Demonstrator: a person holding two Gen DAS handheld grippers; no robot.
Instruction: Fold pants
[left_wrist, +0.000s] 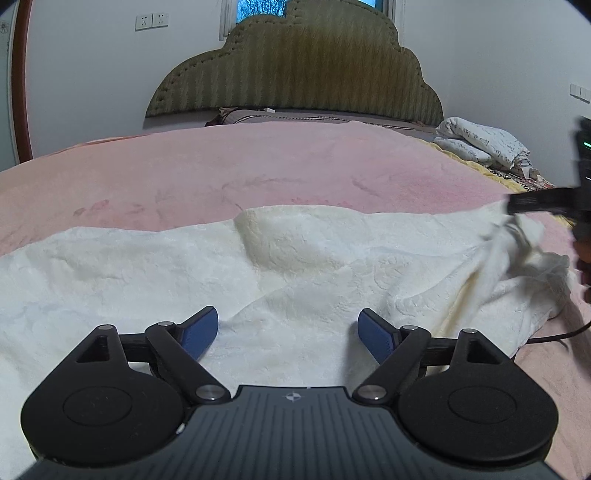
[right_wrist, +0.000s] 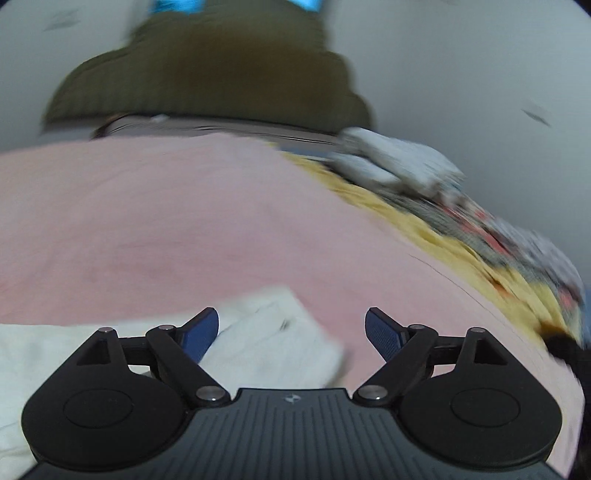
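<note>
White textured pants (left_wrist: 280, 266) lie spread across a pink blanket (left_wrist: 221, 170) on a bed. My left gripper (left_wrist: 287, 332) is open, low over the pants near their front edge. My right gripper (right_wrist: 291, 332) is open and empty, above the bunched right end of the pants (right_wrist: 273, 343); that view is blurred by motion. In the left wrist view the right gripper (left_wrist: 532, 205) shows at the right edge, just above the ruffled waist end of the pants (left_wrist: 517, 254).
An olive padded headboard (left_wrist: 295, 74) stands at the back. A folded white printed quilt (left_wrist: 480, 144) lies at the back right, with yellow and patterned bedding (right_wrist: 461, 236) along the right edge. A black cable (left_wrist: 554, 336) runs off right.
</note>
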